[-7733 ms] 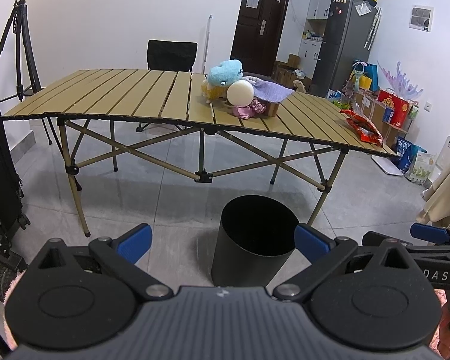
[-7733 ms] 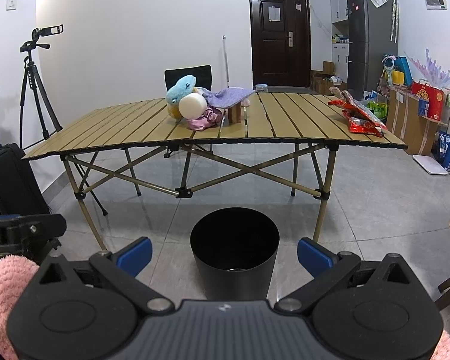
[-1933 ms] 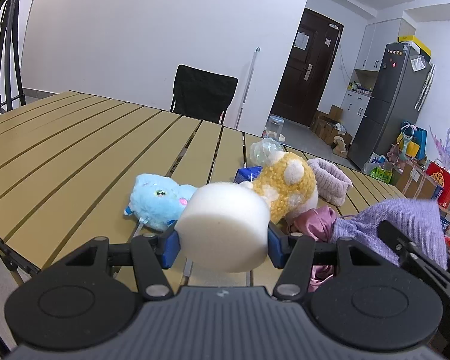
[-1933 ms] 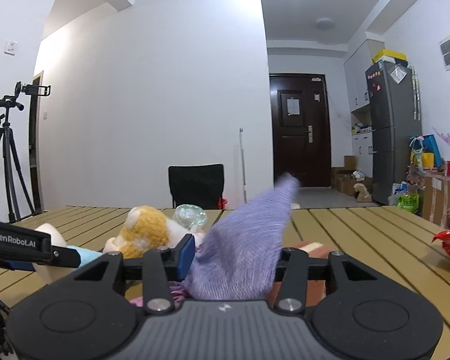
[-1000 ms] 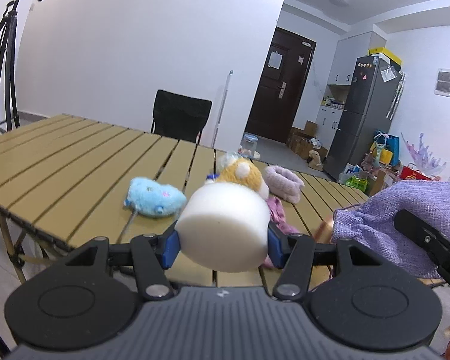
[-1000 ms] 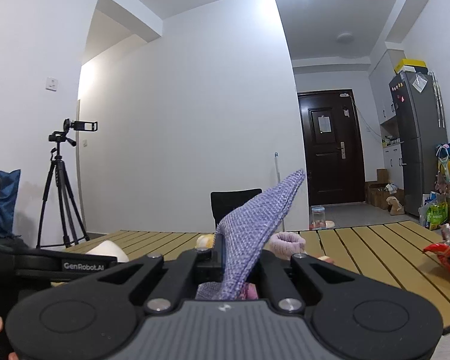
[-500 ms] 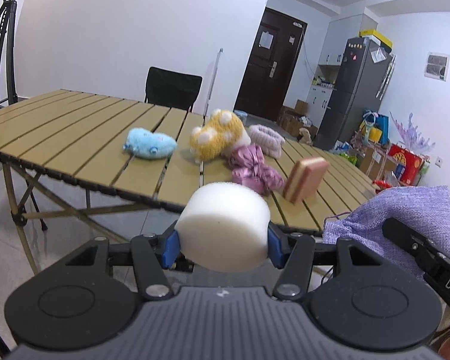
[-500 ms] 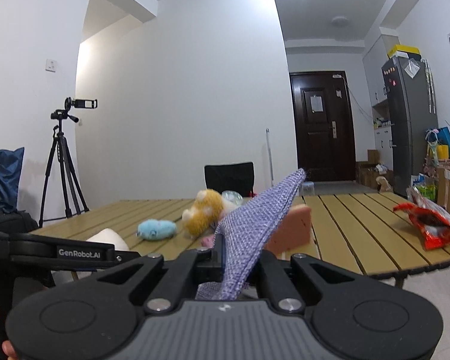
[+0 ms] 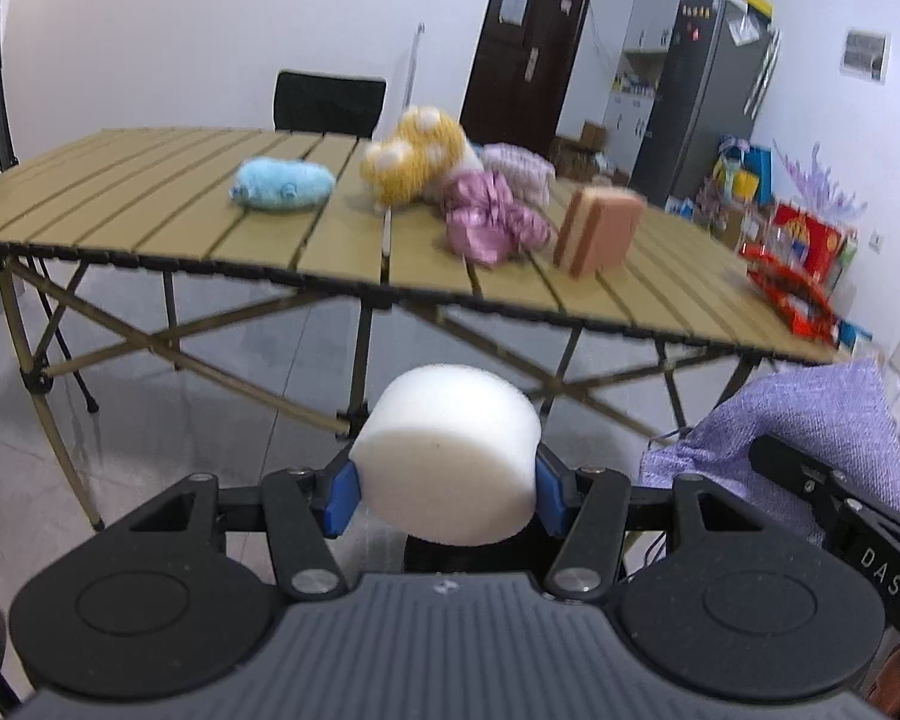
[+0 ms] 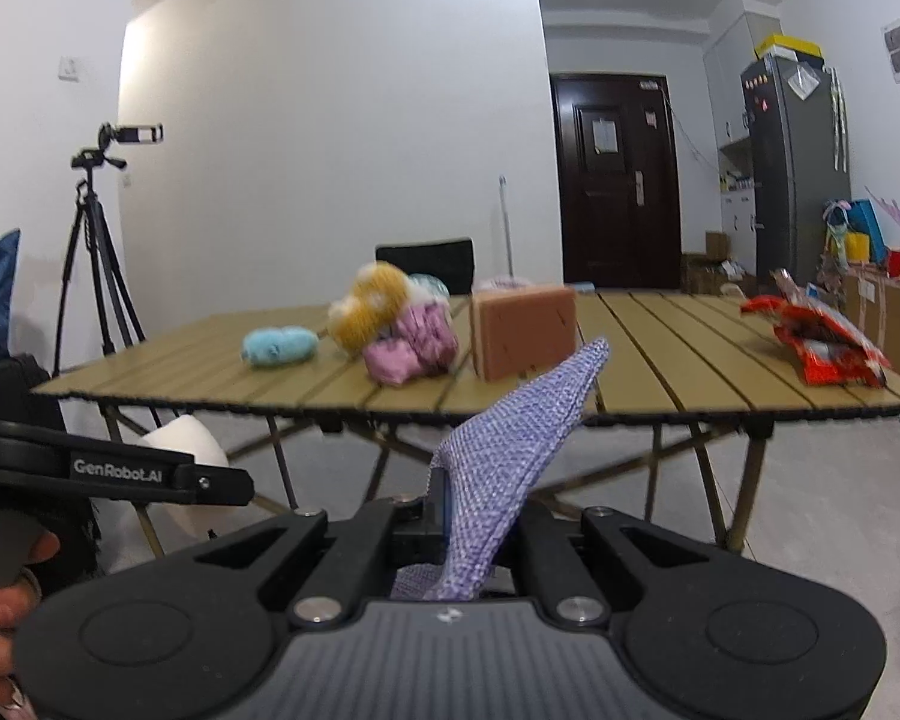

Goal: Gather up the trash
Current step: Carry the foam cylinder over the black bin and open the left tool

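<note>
We are cataloguing, largest first:

- Slatted tan folding surface (image 9: 150, 204): standing ahead of both claws and above their level, carrying the loose items.
- Purple knitted cloth (image 10: 504, 456): we are pinching it in the right claw (image 10: 468, 516), whose fingers are pressed fully together on it. One corner is sticking up in front of the surface's near edge; the cloth is off the surface.
- White foam cylinder (image 9: 450, 450): we are gripping it in the left claw (image 9: 447, 489), partly spread, its blue pads pressing the two sides. It is hanging below the near edge, over the floor.
- Red snack wrapper (image 10: 822, 342): lying near the right end of the surface, close to the near edge.
- Brown sponge block (image 10: 525, 330): standing on edge around the middle of the surface, just right of the soft items.
- Yellow plush (image 9: 414, 156): sitting mid-surface, toward the far edge.
- Pink crumpled item (image 9: 492, 222): lying just in front of the yellow plush, touching it, and beside the block.
- Blue plush (image 9: 282, 183): lying left of the yellow plush, apart from it.
</note>
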A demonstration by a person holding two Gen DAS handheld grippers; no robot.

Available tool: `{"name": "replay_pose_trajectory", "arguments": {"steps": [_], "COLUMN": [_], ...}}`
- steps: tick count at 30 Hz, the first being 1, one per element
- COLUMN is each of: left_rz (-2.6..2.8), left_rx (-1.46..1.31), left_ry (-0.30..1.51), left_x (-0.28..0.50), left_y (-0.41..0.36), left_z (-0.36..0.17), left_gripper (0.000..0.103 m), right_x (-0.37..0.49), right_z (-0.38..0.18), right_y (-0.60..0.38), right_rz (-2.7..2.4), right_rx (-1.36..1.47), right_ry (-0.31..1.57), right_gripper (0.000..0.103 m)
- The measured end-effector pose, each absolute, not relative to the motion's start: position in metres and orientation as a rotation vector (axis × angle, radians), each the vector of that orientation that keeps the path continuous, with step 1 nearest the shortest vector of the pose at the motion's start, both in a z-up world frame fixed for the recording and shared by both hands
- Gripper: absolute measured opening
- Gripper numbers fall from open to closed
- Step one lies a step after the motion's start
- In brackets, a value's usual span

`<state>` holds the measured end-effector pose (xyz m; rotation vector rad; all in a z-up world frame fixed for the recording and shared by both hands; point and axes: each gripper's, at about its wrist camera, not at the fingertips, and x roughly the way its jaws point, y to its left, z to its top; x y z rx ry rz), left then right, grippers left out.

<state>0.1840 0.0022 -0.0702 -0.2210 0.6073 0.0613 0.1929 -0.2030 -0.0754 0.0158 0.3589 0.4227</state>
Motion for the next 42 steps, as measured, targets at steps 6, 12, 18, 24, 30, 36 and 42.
{"name": "replay_pose_trajectory", "arguments": {"steps": [6, 12, 18, 24, 30, 36, 42], "left_rz": [0.059, 0.064, 0.078, 0.079, 0.076, 0.072, 0.062], "left_rx": [-0.214, -0.212, -0.219, -0.222, -0.216, -0.223, -0.232], "left_ry": [0.691, 0.762, 0.824, 0.873, 0.911, 0.942, 0.978], "left_x": [0.188, 0.193, 0.202, 0.213, 0.227, 0.241, 0.259], "left_y": [0.001, 0.003, 0.008, 0.005, -0.003, -0.011, -0.023], "left_z": [-0.088, -0.105, -0.119, -0.129, -0.138, -0.146, -0.155], "left_gripper": [0.057, 0.057, 0.057, 0.057, 0.057, 0.057, 0.057], "right_x": [0.195, 0.202, 0.21, 0.22, 0.23, 0.239, 0.246], "right_z": [-0.095, -0.111, -0.126, -0.139, -0.144, -0.148, -0.152], "right_y": [-0.209, -0.212, -0.221, -0.233, -0.241, -0.249, -0.258], "right_rz": [0.388, 0.363, 0.332, 0.293, 0.271, 0.252, 0.224], "right_rx": [0.0, -0.012, -0.007, 0.01, 0.032, 0.051, 0.071], "right_ry": [0.428, 0.482, 0.528, 0.57, 0.588, 0.601, 0.61], "right_gripper": [0.002, 0.002, 0.002, 0.002, 0.002, 0.002, 0.002]}}
